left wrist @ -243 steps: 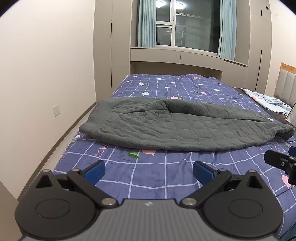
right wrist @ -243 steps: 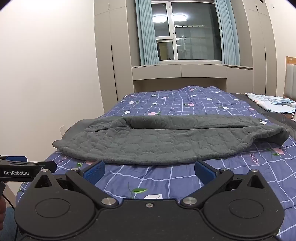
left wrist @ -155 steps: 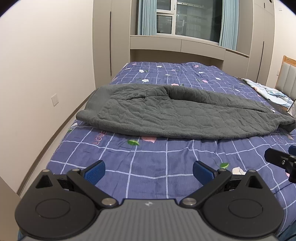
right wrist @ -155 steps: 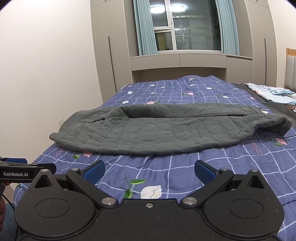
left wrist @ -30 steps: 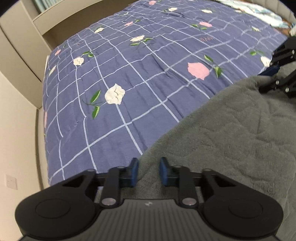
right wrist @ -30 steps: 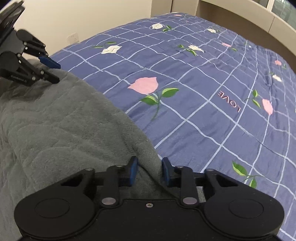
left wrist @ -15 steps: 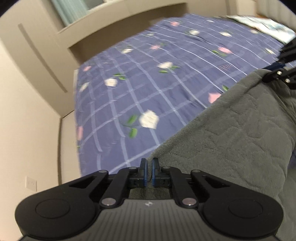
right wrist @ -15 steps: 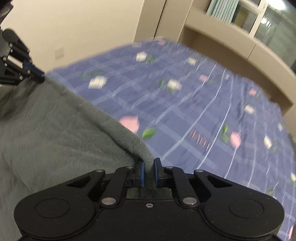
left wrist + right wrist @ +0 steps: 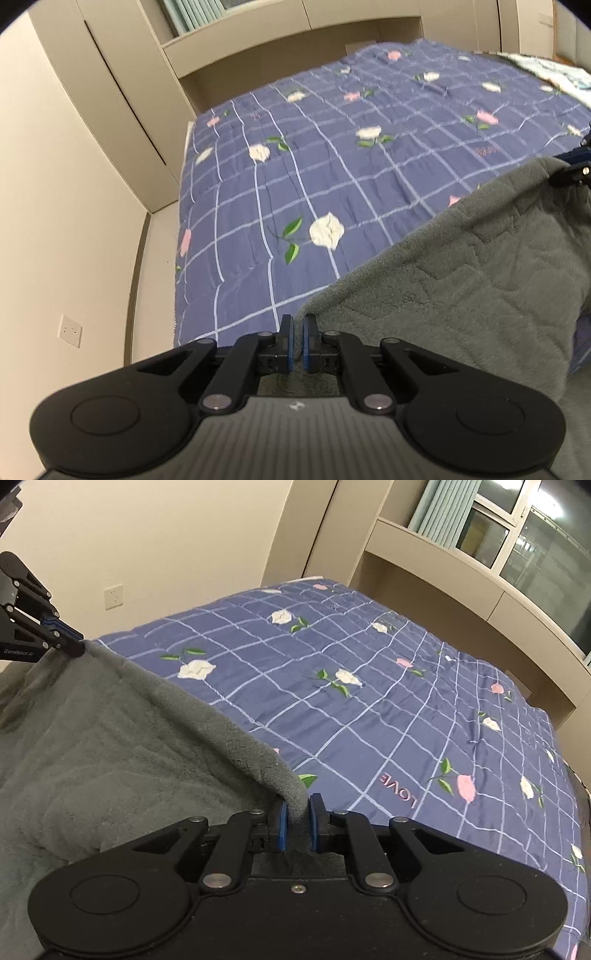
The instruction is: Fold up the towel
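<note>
The grey quilted towel (image 9: 461, 280) is lifted off the bed by its far edge and hangs between both grippers. My left gripper (image 9: 297, 341) is shut on the towel's left corner, a thin bit of fabric pinched between its blue pads. My right gripper (image 9: 297, 825) is shut on the right corner of the towel (image 9: 110, 746), a thick fold squeezed between the pads. In the right wrist view the left gripper (image 9: 79, 644) holds the far end of the taut edge. The right gripper's fingers (image 9: 572, 168) show at the right rim of the left wrist view.
A bed with a purple checked floral cover (image 9: 332, 173) (image 9: 406, 709) spreads beyond the towel. A beige wall and wardrobe (image 9: 92, 129) stand on the left, with a wall socket (image 9: 113, 595). A window ledge (image 9: 461, 568) runs behind the bed. Light bedding (image 9: 546, 70) lies at the far right.
Both grippers closed on the towel's far corners and rose, lifting that edge off the bed. The views tilted up, so more of the bed and the walls shows.
</note>
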Action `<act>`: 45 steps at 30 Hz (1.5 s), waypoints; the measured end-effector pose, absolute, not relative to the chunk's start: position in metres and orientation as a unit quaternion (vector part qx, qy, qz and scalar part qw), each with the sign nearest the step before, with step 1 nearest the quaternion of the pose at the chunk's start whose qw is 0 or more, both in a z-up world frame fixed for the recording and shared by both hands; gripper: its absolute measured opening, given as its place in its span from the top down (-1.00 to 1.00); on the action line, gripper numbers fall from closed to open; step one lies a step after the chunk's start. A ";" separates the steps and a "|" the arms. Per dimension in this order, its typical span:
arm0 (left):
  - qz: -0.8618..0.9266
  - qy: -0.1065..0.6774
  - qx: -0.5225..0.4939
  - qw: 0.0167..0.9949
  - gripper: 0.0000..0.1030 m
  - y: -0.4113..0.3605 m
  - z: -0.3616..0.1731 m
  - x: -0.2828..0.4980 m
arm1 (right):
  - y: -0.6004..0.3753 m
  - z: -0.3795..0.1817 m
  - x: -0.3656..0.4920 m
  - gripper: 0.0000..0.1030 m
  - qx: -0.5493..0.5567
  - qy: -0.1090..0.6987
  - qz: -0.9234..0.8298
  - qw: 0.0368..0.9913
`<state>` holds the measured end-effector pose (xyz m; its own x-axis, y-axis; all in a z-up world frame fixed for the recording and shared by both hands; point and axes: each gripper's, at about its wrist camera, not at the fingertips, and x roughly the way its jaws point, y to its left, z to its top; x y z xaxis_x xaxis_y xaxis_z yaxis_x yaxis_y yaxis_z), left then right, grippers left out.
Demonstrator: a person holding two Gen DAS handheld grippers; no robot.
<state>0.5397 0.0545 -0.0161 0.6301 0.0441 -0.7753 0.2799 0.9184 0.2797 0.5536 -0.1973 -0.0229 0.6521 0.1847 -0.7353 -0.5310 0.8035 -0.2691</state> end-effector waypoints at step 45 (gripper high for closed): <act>-0.109 0.295 0.280 0.907 0.96 0.026 -0.044 0.182 | -0.215 -0.041 0.179 0.88 -0.243 0.272 0.147 0.919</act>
